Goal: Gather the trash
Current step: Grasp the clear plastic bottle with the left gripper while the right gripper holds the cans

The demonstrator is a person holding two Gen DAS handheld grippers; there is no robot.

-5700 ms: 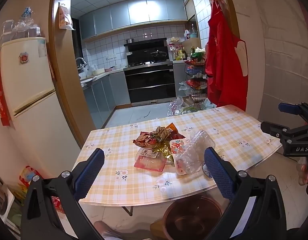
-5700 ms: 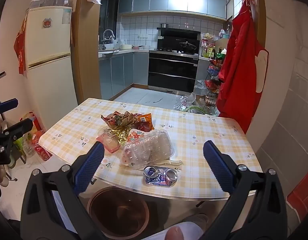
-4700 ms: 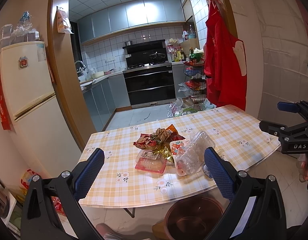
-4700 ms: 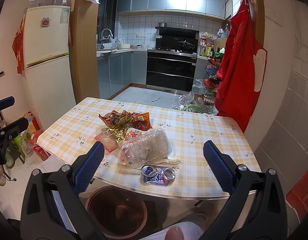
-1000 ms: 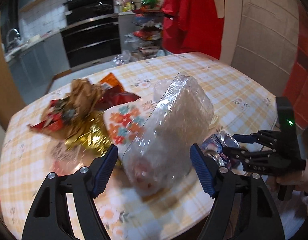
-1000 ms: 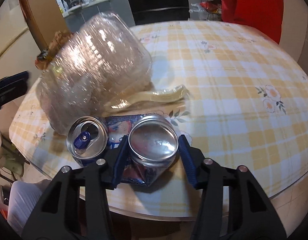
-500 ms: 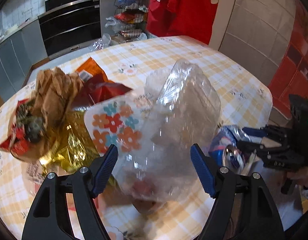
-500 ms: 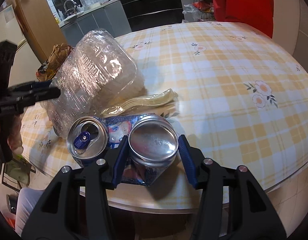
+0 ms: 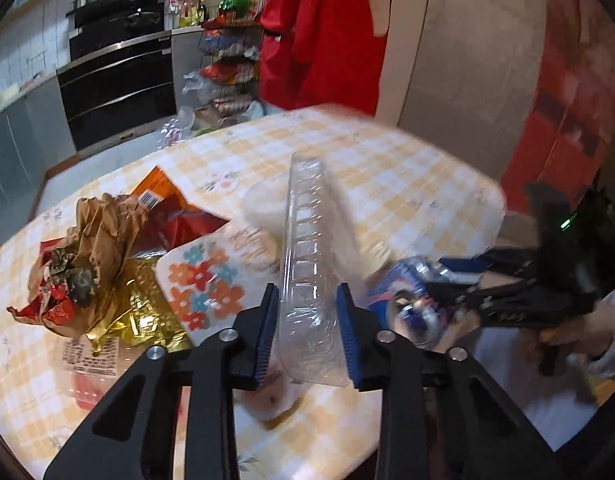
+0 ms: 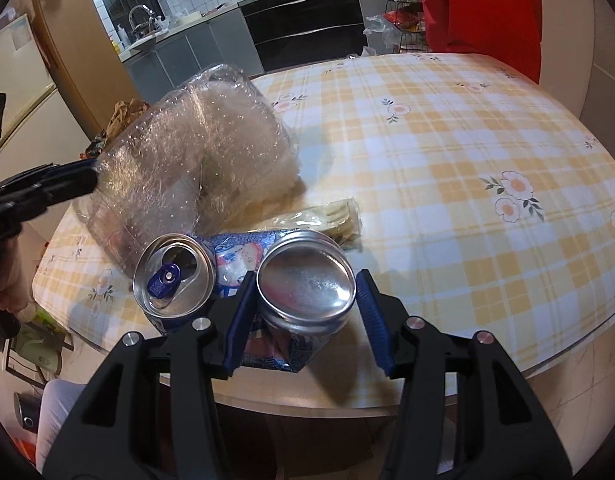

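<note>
Left gripper [image 9: 307, 316] has just closed on the flimsy, crushable clear plastic clamshell container [image 9: 307, 264]; right gripper [image 10: 303, 312] clamps the crushed blue aluminium can [image 10: 303, 284], light, dent-prone.

Print on the white wrapper [image 9: 90, 354] blurs, seemingly unreadable.

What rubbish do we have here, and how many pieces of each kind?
Clear plastic box: 1, the left tongs have just closed on it
Bent drink can: 1, in the right tongs
Brown paper bag: 1
Snack wrappers: 2, orange-red and gold
Flowered pack: 1
Long clear packet: 1
Small flat pack: 1
Total: 8
</note>
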